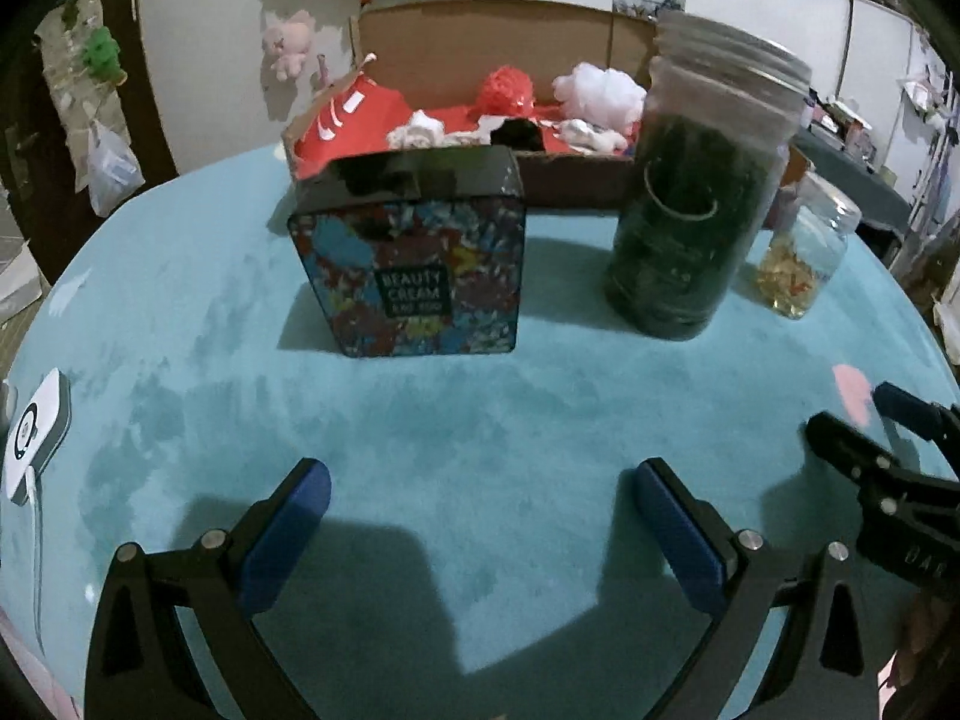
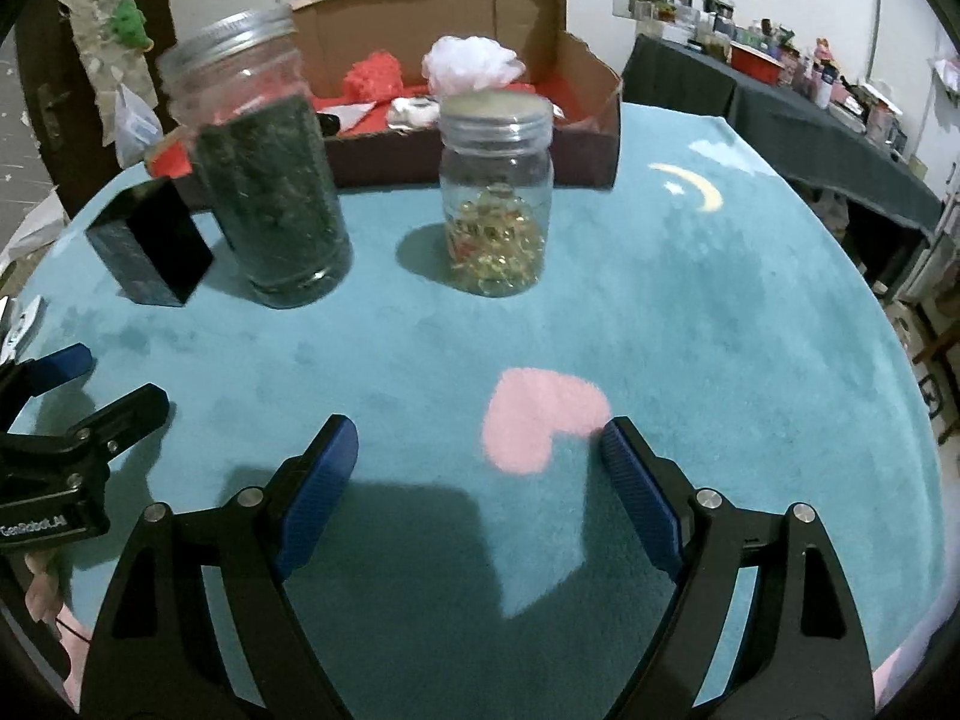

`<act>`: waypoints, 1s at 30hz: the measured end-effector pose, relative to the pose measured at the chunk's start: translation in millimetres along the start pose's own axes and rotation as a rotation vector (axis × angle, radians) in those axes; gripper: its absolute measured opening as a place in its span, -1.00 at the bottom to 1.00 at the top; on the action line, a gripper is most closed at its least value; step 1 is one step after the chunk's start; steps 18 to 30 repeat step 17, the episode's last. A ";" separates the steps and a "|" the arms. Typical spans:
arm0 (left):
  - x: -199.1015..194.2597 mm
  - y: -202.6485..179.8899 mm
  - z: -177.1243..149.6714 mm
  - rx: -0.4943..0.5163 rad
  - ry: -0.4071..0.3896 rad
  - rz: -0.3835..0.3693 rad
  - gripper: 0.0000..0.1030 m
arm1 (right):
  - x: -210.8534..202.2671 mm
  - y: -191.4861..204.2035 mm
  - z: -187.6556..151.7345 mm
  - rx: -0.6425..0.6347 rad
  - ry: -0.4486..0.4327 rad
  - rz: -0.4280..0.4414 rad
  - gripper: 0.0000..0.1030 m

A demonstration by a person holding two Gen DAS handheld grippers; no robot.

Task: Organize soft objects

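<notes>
- left gripper [image 1: 480,516] and right gripper [image 2: 480,462]: jaws apart, empty, over the mat's [image 2: 720,312] near edge.
- white puff [image 2: 474,63] and red puff [image 2: 375,75]: inside the box [image 2: 588,120] at the mat's far edge, behind two jars [image 2: 495,204].

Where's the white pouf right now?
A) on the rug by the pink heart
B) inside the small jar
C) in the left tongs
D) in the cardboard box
D: the white pouf sits in the cardboard box behind the jars, next to a red pouf; both tongs, left and right, are open and empty over the rug.
</notes>
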State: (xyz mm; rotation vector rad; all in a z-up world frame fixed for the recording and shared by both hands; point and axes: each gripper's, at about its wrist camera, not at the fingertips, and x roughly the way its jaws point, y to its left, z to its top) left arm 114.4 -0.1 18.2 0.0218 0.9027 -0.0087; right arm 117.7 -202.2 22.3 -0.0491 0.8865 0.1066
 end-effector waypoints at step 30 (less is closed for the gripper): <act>-2.6 -4.3 -5.8 -0.013 -0.013 0.032 1.00 | 2.8 2.2 -0.2 0.009 0.000 -0.041 0.76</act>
